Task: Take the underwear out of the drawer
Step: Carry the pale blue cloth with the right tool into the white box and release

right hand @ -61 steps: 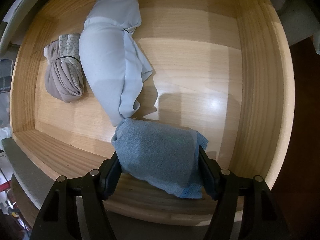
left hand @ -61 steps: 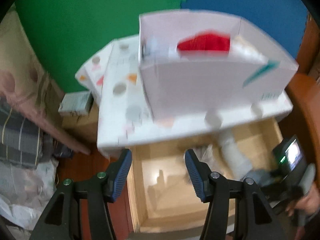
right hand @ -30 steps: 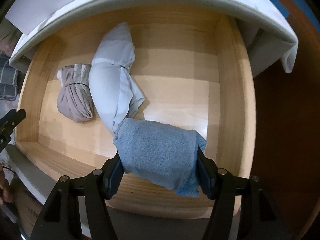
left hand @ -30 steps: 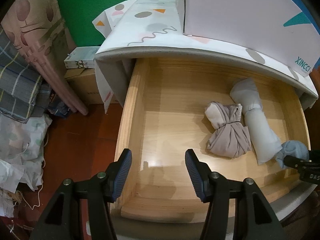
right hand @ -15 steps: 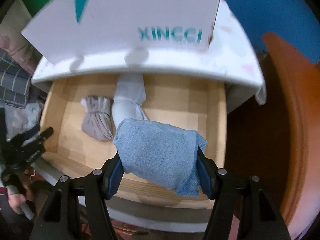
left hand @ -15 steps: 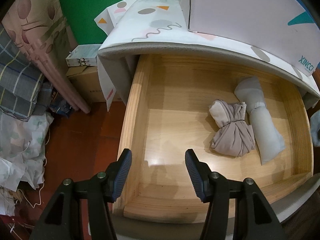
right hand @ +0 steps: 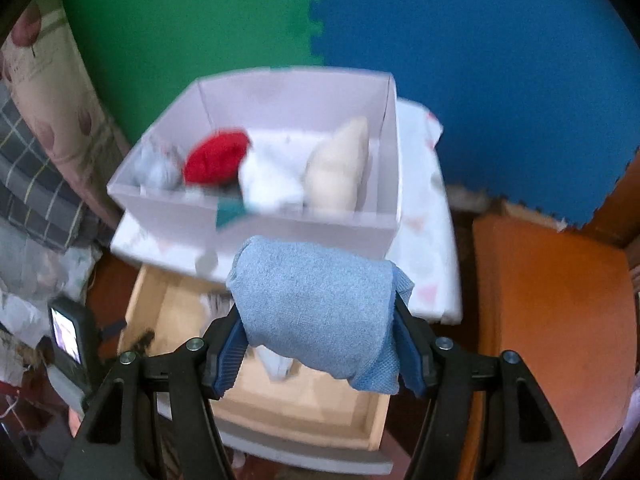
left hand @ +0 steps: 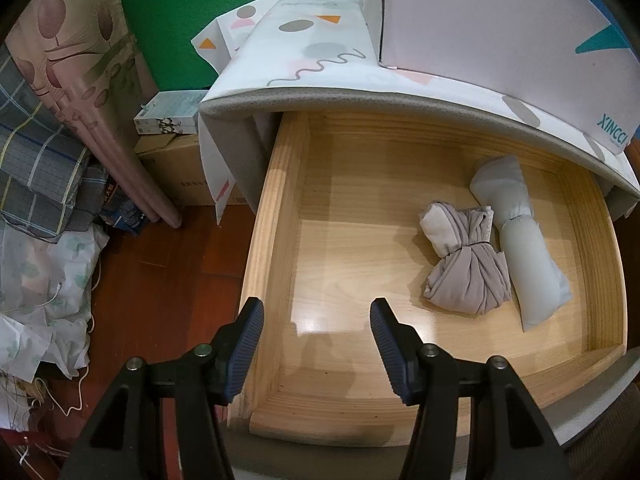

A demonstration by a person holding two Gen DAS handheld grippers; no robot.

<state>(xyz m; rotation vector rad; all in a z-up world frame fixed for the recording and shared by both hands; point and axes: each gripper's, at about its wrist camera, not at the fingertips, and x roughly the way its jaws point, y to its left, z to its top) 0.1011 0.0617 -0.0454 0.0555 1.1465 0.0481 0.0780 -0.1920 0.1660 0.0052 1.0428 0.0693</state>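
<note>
Underwear rolls lie in the open wooden drawer (left hand: 440,184) that we see from the left wrist: a taupe roll (left hand: 466,264) tied round its middle, and a pale grey roll (left hand: 520,248) touching it on the right, both toward the drawer's right side. Our left hand-held gripper (left hand: 316,344) hangs over the drawer's near left corner with its jaws apart and nothing between them; the blue pads (left hand: 248,344) grip no cloth. Above the drawer, the counter (left hand: 312,60) wears a patterned white cover, and a white box (left hand: 500,20) stands on it at the right. On the floor to the left we see a cardboard carton (left hand: 176,172), a small flat box (left hand: 168,114) on top of it, and heaped bedding (left hand: 44,168).

From the right wrist, our right hand-held gripper (right hand: 318,344) is clenched on a blue roll (right hand: 316,312) of underwear, pads pressing both ends. The roll is up in the air, above the drawer (right hand: 304,392) and in front of the box (right hand: 280,144). This view is blurred. Inside the box we make out a red bundle (right hand: 216,162), a grey one (right hand: 158,168) to its left, a white one (right hand: 268,184) and a cream one (right hand: 340,172) to its right. At lower left, a small lit screen (right hand: 66,334) shows beside the drawer. Green and blue foam mats (right hand: 460,60) cover the wall behind, and an orange chair seat (right hand: 548,320) sits at the right.
</note>
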